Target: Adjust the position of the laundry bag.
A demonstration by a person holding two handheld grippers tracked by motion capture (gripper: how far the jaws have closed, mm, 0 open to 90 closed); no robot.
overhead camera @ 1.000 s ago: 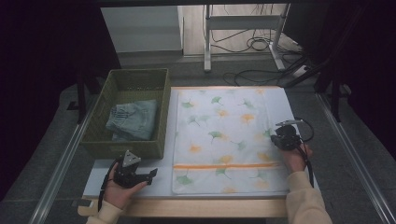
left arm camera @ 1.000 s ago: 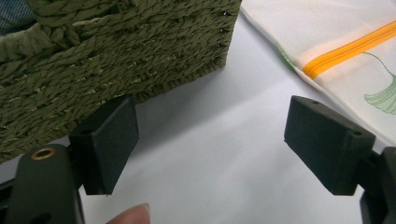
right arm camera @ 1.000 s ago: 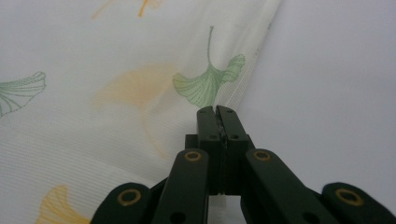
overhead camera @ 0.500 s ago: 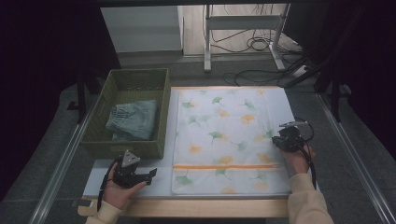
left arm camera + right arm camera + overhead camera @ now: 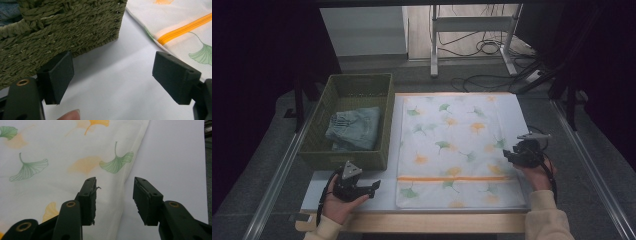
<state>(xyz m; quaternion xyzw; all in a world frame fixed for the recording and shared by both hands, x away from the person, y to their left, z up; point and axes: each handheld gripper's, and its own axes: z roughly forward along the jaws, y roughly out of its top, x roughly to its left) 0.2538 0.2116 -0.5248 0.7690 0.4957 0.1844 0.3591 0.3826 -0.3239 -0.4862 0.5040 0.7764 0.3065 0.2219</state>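
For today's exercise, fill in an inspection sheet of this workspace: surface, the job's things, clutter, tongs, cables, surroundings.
Surface: white table top, bare near the front left.
Job's things: leaf-print cloth lying flat, orange stripe near the front.
Clutter: green woven basket holding folded denim.
Tongs: left tongs open, nothing between; right tongs have just been opening, jaws apart over the cloth's right edge, nothing clamped.
Cables: black cables on the floor behind.
Surroundings: grey floor, metal stand, dark drapes.

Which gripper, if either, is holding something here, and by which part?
Neither. The right gripper has just been opening, its jaws apart above the edge of the leaf-print laundry bag with nothing pinched. The left gripper stands open over the bare table.
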